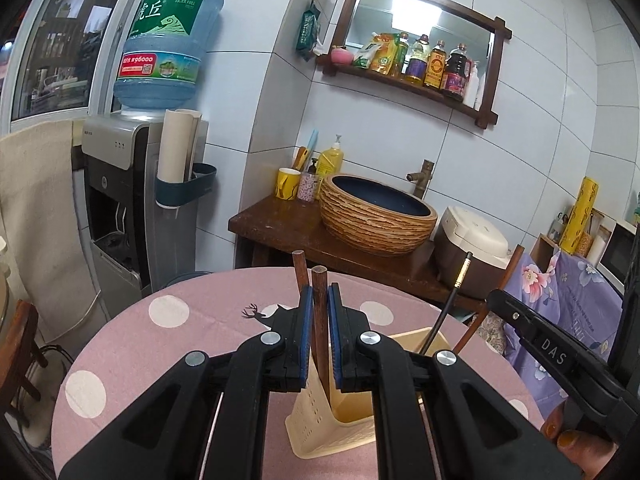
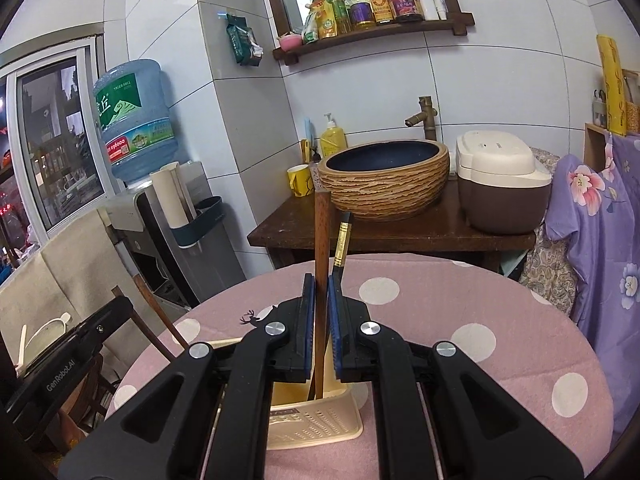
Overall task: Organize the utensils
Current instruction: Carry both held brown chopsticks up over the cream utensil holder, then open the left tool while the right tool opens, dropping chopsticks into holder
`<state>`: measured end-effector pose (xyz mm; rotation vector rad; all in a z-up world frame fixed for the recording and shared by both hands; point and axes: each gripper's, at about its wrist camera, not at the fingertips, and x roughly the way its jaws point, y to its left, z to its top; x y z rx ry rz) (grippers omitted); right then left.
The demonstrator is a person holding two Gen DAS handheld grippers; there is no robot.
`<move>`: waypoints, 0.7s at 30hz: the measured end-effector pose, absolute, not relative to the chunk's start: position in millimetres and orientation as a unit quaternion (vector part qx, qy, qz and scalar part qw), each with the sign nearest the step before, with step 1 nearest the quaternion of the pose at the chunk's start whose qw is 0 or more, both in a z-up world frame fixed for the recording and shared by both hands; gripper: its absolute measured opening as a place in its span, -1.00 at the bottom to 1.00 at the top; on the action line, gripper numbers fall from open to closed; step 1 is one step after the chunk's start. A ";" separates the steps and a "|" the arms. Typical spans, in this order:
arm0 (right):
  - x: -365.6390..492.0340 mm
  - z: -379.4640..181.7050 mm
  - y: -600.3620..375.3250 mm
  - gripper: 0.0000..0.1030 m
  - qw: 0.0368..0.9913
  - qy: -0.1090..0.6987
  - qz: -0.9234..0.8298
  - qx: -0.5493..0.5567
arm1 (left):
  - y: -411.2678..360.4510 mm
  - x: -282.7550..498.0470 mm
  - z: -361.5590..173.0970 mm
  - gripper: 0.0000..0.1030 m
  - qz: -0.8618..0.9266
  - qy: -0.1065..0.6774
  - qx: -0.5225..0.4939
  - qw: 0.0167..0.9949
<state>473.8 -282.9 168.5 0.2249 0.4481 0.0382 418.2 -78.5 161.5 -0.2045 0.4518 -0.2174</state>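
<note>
A cream plastic utensil holder (image 1: 320, 428) stands on the pink polka-dot table (image 1: 192, 344); it also shows in the right wrist view (image 2: 316, 420). My left gripper (image 1: 319, 304) is shut on two brown wooden chopsticks (image 1: 319, 280) that stand in the holder. My right gripper (image 2: 319, 300) is shut on a brown wooden chopstick (image 2: 321, 232) that reaches down into the holder. A black chopstick with a gold band (image 2: 343, 240) leans in the holder just behind; it also shows in the left wrist view (image 1: 452, 296). The right gripper's body (image 1: 560, 352) is at the right of the left view.
Behind the table stands a dark wooden counter (image 1: 276, 220) with a woven basin (image 1: 376, 216), a rice cooker (image 2: 500, 188) and a yellow cup (image 2: 299, 180). A water dispenser (image 1: 132, 184) stands at the left. A purple floral cloth (image 2: 600, 208) hangs at the right.
</note>
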 end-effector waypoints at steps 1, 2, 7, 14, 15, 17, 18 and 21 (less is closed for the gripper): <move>473.2 167.1 -282.5 -0.83 0.968 0.224 0.020 0.110 | -77.6 416.4 161.4 -0.81 -0.110 0.225 -0.100 0.963; 471.5 165.2 -282.4 -0.77 0.968 0.226 0.023 0.109 | -76.5 414.0 161.5 -0.69 -0.113 0.226 -0.100 0.962; 452.8 159.8 -284.4 -0.05 0.969 0.220 0.021 0.111 | -64.0 390.6 154.8 0.27 -0.128 0.223 -0.118 0.959; 411.2 151.1 -279.7 0.03 0.968 0.239 0.015 0.072 | -54.0 355.7 131.9 0.70 -0.158 0.284 -0.098 0.941; 403.8 147.8 -278.7 0.03 0.967 0.245 0.020 0.067 | -51.3 349.7 128.4 0.76 -0.158 0.286 -0.097 0.940; 386.5 138.5 -275.8 0.03 0.963 0.261 0.031 0.056 | -44.7 335.3 119.8 0.86 -0.159 0.290 -0.100 0.939; 377.9 132.1 -275.1 0.03 0.961 0.271 0.032 0.052 | -41.6 328.1 113.8 0.89 -0.158 0.296 -0.100 0.937; 356.6 108.8 -274.9 0.04 0.949 0.308 0.043 0.046 | -36.9 312.9 97.7 0.89 -0.156 0.315 -0.096 0.931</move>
